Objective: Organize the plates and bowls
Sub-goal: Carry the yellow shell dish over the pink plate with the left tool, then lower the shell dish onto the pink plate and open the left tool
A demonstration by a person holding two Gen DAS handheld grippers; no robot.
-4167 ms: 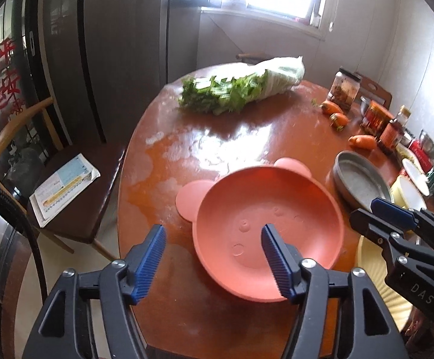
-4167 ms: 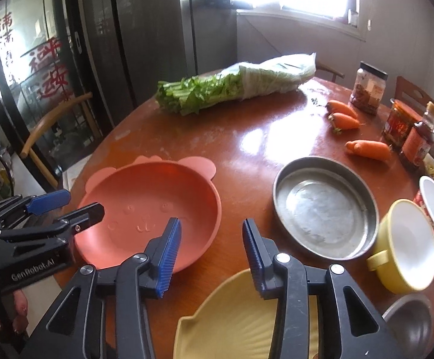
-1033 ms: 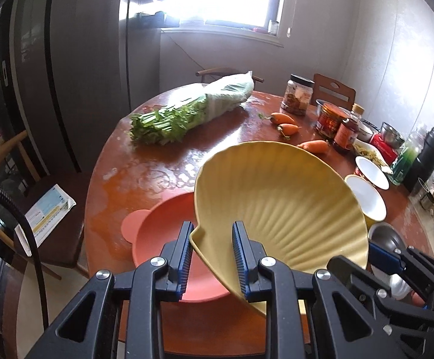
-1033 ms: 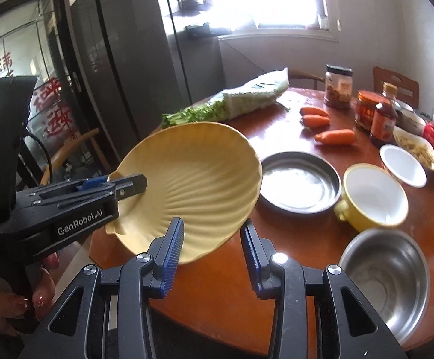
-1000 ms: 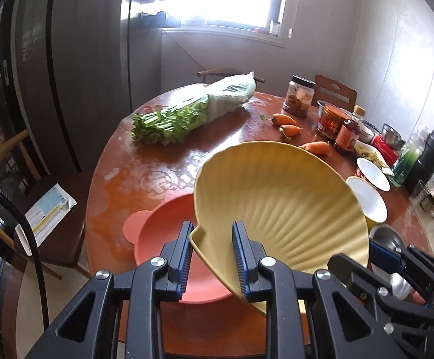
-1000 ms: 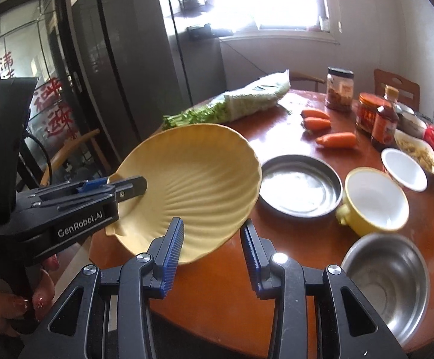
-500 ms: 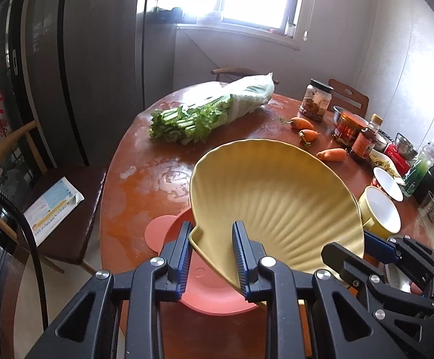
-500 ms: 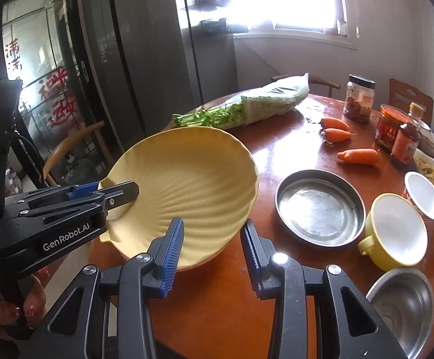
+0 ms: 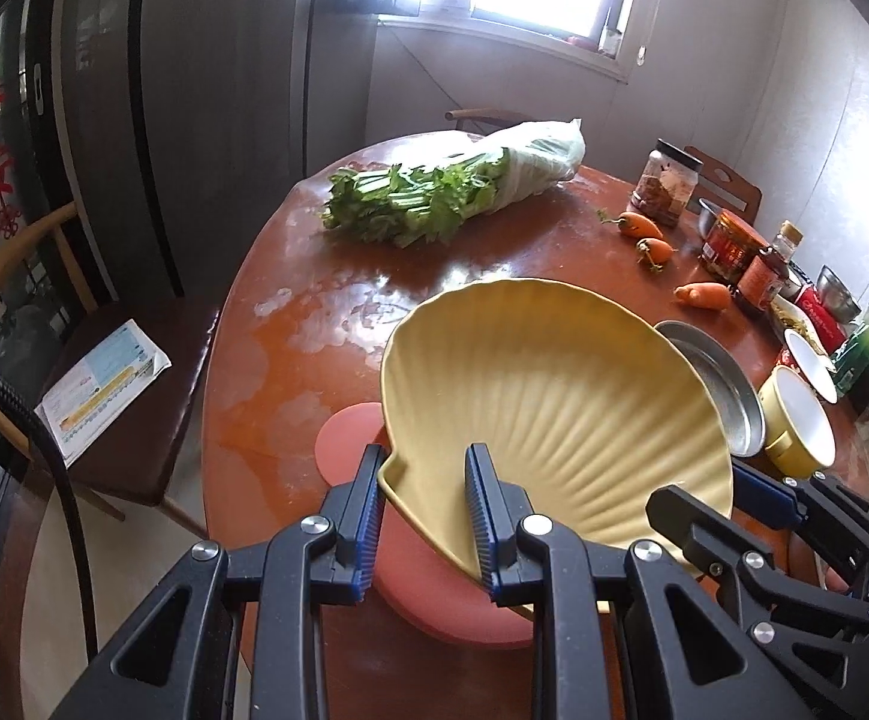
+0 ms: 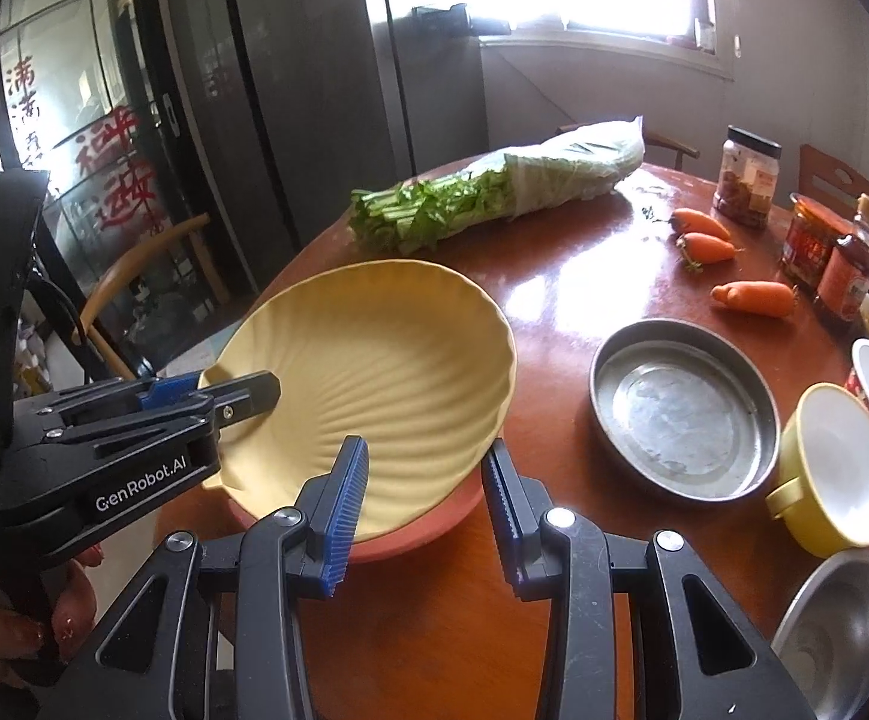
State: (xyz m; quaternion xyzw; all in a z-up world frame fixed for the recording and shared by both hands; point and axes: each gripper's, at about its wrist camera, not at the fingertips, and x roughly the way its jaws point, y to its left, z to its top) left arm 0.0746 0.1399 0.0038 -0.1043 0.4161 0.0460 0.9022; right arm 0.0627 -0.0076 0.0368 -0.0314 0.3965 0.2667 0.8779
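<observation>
L gripper point(image 9: 423, 516) fingers clamped on yellow shell plate point(image 9: 554, 408) hinge, plate tilted directly over pink plate point(image 9: 434, 588); R gripper point(image 10: 425, 516) unclenched, empty, just beside.

A shell plate point(image 10: 386, 372) is held over a bowl point(image 10: 434, 525), ahead of the right jaws. A metal pan point(image 10: 683, 408) lies to their right, with greens point(image 10: 494, 192) set far beyond.

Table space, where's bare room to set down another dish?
Bare wood lies between the celery, the shell plate and the carrots, and along the near edge before the right gripper. The right side, with pan, bowls and jars, is crowded.
</observation>
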